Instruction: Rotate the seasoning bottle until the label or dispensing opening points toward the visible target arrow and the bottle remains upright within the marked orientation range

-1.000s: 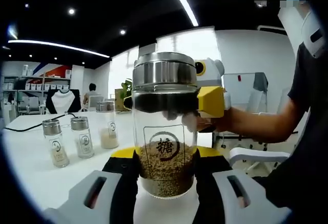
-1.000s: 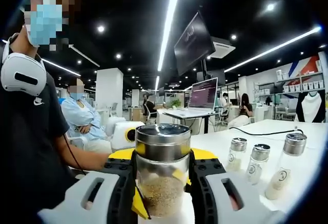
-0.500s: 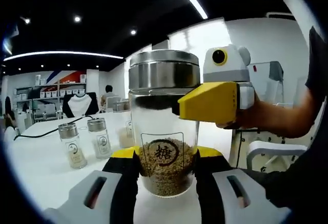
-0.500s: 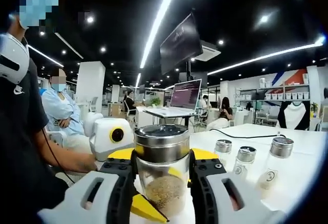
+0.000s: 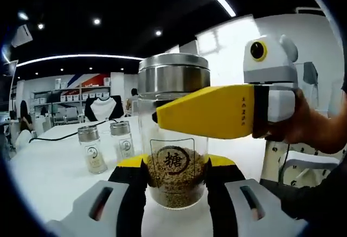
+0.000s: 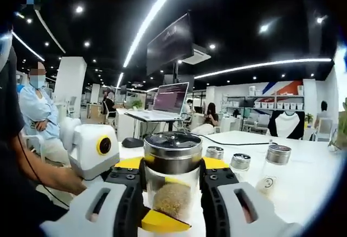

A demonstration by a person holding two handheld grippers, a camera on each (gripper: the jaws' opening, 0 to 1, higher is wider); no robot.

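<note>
Glass seasoning bottle [image 5: 174,155] is clamped by both grippers' fingers, right gripper [image 5: 217,109] hiding its shoulder.

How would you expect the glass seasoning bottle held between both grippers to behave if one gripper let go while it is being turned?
The seasoning bottle looks like smooth clear glass, so it may slip in the left gripper. Its wide steel cap sits high and the granules fill only the lower part, so it probably stays bottom-heavy. Being glass, it would likely break if dropped from the right gripper.
</note>
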